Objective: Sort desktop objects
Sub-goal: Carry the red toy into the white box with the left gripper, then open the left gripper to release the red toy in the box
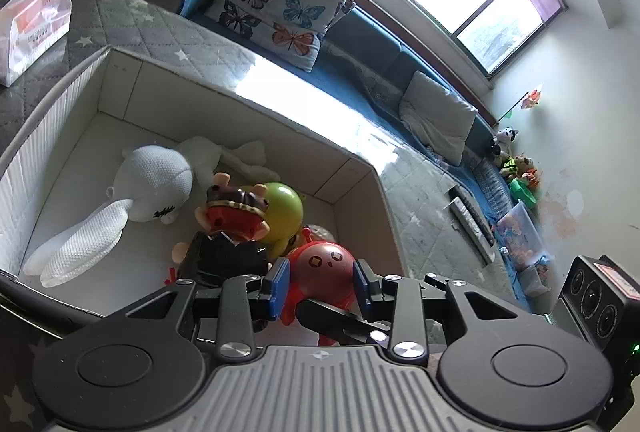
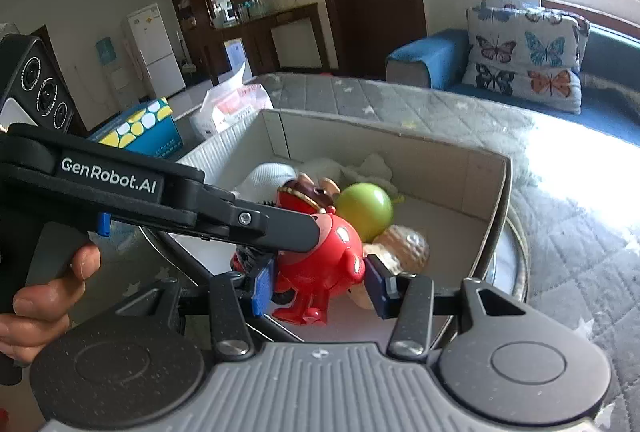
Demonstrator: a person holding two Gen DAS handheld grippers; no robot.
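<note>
A red round toy figure [image 1: 324,268] is clamped between the blue pads of my left gripper [image 1: 322,278], held over the near corner of an open white cardboard box [image 1: 120,72]. In the right wrist view the same red toy [image 2: 320,260] lies between the blue pads of my right gripper [image 2: 318,286], with the left gripper's black finger [image 2: 240,220] lying across it. Whether the right pads press on it is unclear. In the box lie a white plush [image 1: 148,184], a green ball toy [image 1: 284,208], a red-brown monster toy [image 1: 232,212] and a tan ball [image 2: 408,248].
The box sits on a grey quilted star-pattern table [image 1: 168,32]. A tissue pack [image 1: 32,28] lies at the far left. A blue patterned box [image 2: 140,128] stands beyond the box. A blue sofa with a butterfly cushion [image 1: 276,8] is behind. A keyboard-like bar [image 1: 472,224] lies at the right.
</note>
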